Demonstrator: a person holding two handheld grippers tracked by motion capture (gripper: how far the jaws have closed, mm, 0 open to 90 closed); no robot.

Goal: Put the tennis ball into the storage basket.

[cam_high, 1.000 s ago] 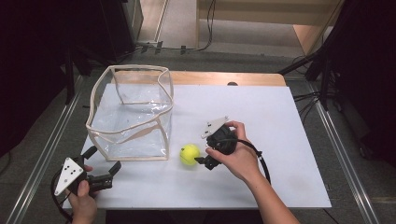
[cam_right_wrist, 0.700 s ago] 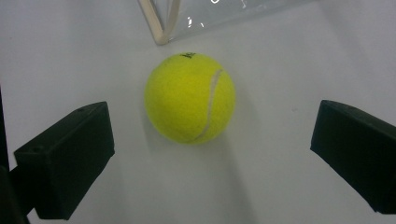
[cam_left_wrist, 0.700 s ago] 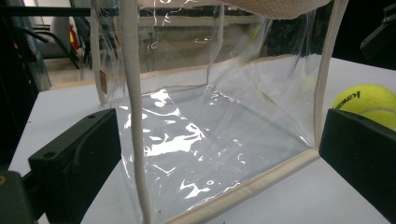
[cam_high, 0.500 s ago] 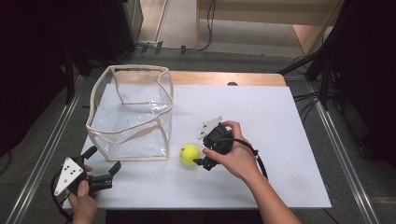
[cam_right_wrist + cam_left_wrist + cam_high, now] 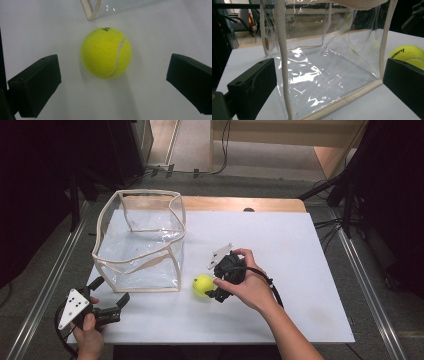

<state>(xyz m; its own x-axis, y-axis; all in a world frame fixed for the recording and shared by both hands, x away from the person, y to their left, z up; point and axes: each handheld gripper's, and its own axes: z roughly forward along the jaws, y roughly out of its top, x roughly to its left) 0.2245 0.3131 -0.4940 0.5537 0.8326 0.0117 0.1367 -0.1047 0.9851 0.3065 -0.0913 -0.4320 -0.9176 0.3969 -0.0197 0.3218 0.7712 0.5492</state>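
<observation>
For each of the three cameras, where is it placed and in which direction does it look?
High view: fixed above the person's side, looking forward and down on the white table; both hands enter from below, with the left gripper and right gripper.
Left gripper view: rides on the left gripper, facing the clear bag; its two black jaws show, wide apart.
Right gripper view: rides on the right gripper, looking down at the tennis ball between its open jaws.
Shared: all three views show the ball and the bag.
</observation>
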